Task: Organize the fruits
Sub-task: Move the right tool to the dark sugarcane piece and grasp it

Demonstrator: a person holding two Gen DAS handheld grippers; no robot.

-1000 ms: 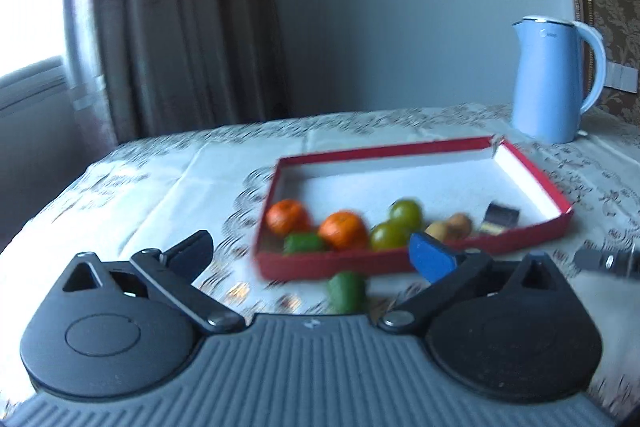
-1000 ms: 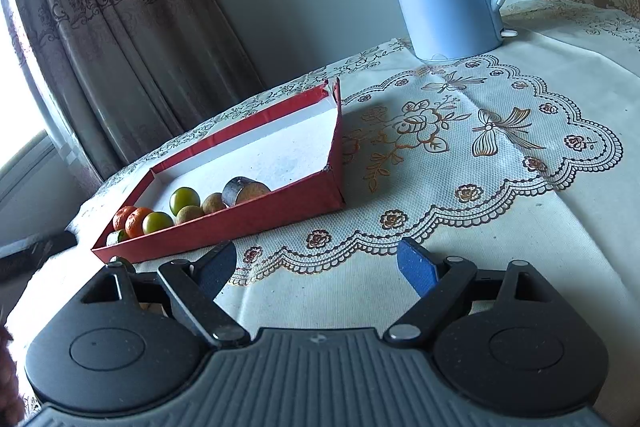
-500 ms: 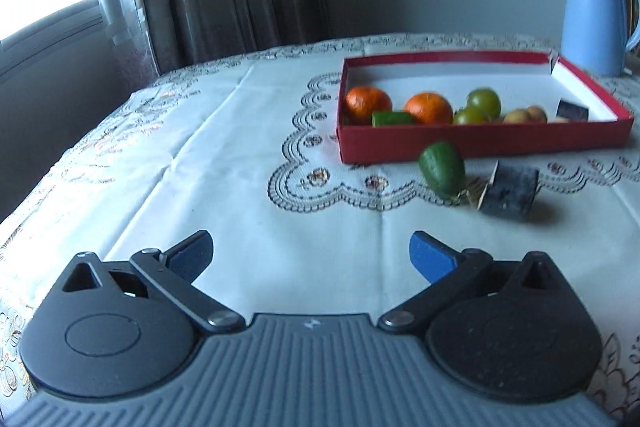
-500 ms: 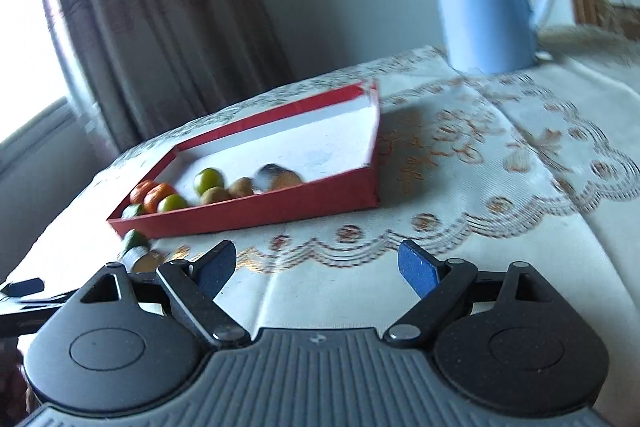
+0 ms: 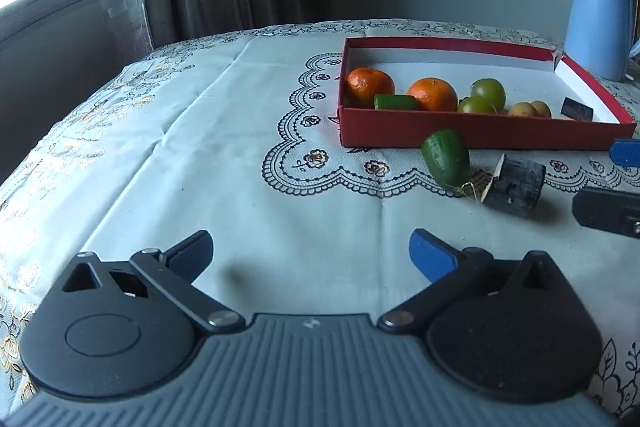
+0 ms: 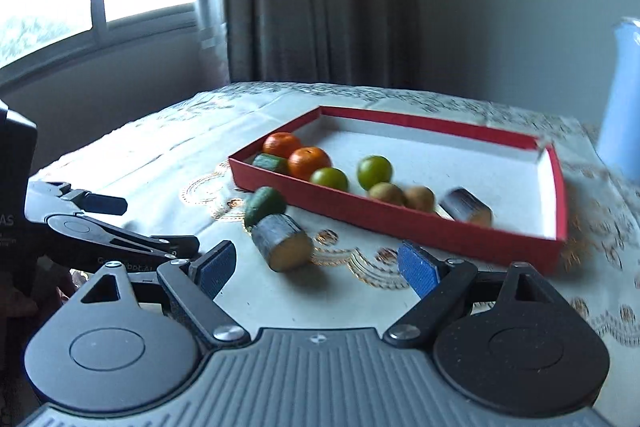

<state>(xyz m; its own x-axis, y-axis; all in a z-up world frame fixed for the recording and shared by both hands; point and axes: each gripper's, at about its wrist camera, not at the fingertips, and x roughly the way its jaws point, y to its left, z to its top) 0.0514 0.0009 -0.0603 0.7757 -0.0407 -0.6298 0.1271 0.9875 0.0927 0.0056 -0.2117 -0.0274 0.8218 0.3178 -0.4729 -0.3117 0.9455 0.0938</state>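
A red tray holds two oranges, a green cut piece, two green round fruits, two small brown fruits and a dark cut stick. On the cloth in front of it lie a green fruit and a dark cut stick piece, touching each other. My left gripper is open over bare cloth, left of and short of both. My right gripper is open, with the stick piece just ahead of its left finger.
A blue kettle stands behind the tray's right end. The right gripper's blue pad shows at the right edge of the left wrist view. The left gripper's fingers show at the left of the right wrist view. Curtains and a window lie beyond the table.
The left gripper drew back from the tray and sank a little. The right gripper swung left and rolled, so the loose stick piece now lies close before it. Both stayed open.
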